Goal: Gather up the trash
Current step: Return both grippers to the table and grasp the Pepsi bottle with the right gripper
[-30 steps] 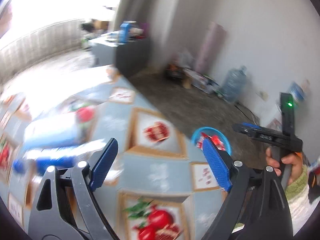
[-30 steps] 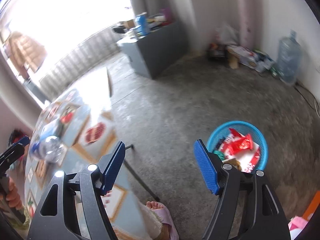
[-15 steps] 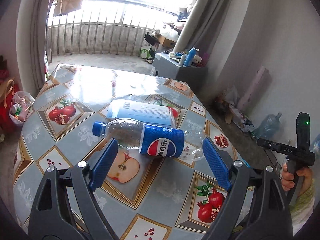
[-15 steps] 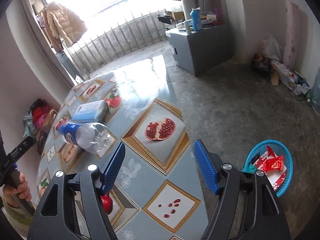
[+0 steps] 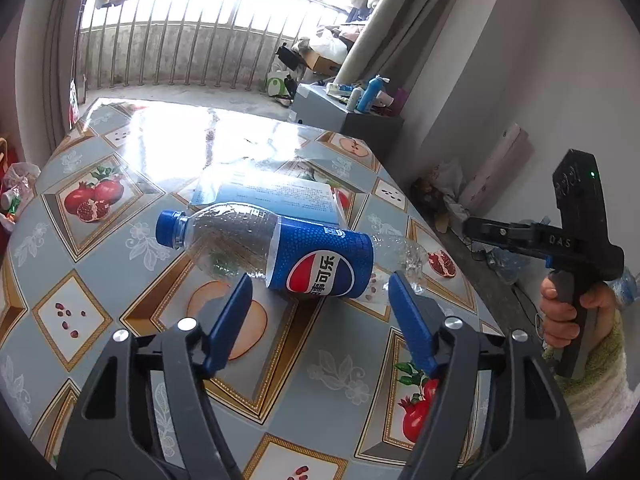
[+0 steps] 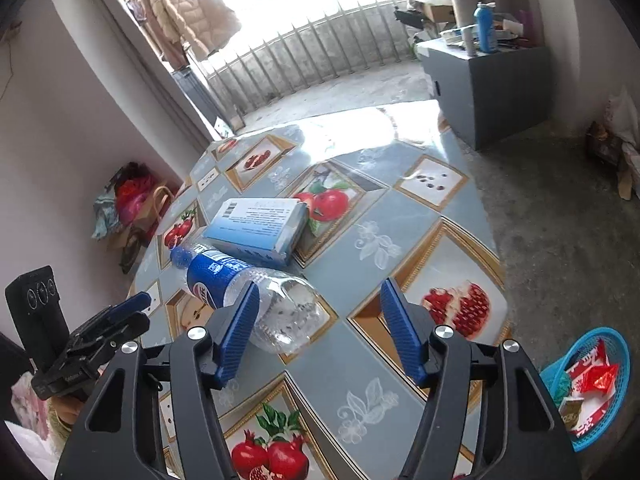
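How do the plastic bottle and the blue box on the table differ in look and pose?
The plastic bottle is round and mostly clear, with a blue cap and dark blue label; the blue box is flat, opaque and pale blue with printed text. The bottle lies on its side nearer both grippers; the box lies flat just behind it. Both rest on the table, ungripped.

A grey cabinet (image 6: 492,80) bearing a blue flask (image 6: 485,27) stands beyond the fruit-patterned table (image 6: 400,216).

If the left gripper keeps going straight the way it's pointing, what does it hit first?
Most likely the plastic bottle, lying on its side on the table just ahead of the left gripper, whose open jaws have just been closing. Depth is uncertain.
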A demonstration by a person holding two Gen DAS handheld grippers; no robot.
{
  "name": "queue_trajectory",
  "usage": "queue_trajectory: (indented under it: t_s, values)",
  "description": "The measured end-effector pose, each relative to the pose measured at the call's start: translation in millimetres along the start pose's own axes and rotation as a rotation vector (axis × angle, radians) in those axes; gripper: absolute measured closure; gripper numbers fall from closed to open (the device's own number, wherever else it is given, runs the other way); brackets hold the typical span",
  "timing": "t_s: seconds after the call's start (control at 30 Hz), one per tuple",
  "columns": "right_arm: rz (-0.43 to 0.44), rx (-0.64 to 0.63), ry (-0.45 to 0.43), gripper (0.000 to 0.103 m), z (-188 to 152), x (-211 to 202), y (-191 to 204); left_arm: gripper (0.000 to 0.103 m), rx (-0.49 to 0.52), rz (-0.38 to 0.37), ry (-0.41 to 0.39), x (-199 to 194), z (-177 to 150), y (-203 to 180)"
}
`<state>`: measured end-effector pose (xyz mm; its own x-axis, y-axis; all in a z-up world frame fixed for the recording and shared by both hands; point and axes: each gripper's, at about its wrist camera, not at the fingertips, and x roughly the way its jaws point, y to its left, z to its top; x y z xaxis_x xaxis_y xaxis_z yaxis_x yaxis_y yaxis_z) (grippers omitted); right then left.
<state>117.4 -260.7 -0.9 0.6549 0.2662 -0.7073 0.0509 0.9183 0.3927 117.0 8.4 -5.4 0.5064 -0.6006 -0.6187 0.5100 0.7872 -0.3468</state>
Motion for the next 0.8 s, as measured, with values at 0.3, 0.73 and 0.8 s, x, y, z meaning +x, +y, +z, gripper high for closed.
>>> queue_trajectory:
  t_s: [0.3,0.73,0.8]
  values:
    - [0.112,-0.033,0.121,0.062,32.8,69.9,23.0,0.072,-0.081,-0.066,0.051,19.1,-6.6,25.5]
    - [0.279,-0.258,0.331,0.06,38.6,121.2,78.3,0.089,-0.096,-0.054,0.071,28.0,-14.8,34.9]
    - [0.33,-0.23,0.371,0.06,37.0,126.3,78.6,0.09,-0.102,-0.057,0.075,30.4,-16.7,35.8]
